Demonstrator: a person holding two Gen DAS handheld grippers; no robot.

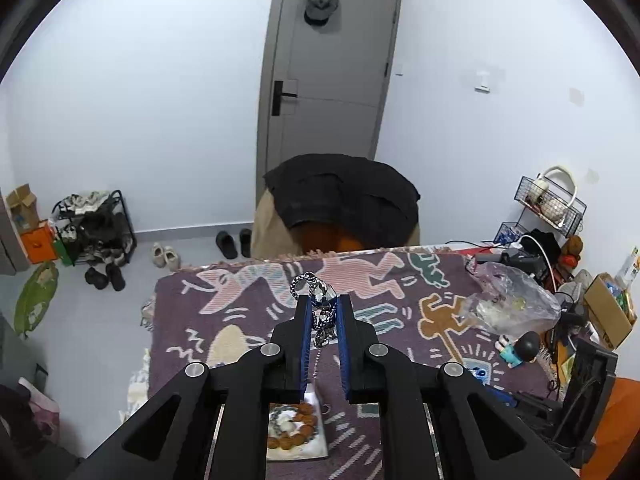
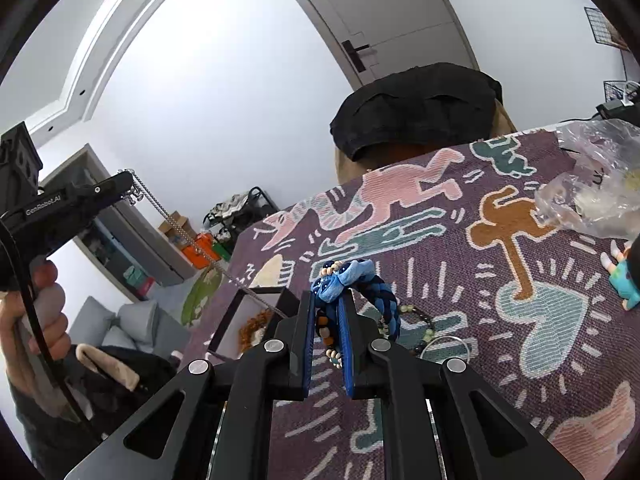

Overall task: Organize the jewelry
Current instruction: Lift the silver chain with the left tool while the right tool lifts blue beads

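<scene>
On my left wrist view, the left gripper [image 1: 323,304] has its blue-padded fingers nearly closed on a silver chain necklace [image 1: 320,312], whose links bunch above the tips and trail down between the fingers toward the open jewelry box [image 1: 297,428] below, where a brown bead bracelet [image 1: 294,426] lies. Only the right wrist view shows that chain [image 2: 192,240] stretching from the left gripper [image 2: 128,184], held high off the table, down into the box [image 2: 256,320]. There my right gripper [image 2: 329,300] is pinched on a blue braided bracelet [image 2: 352,280] with beads, above the patterned tablecloth [image 2: 480,280]. Just beyond it, a bead bracelet [image 2: 420,320] and a thin silver bangle [image 2: 448,346] lie on the cloth.
</scene>
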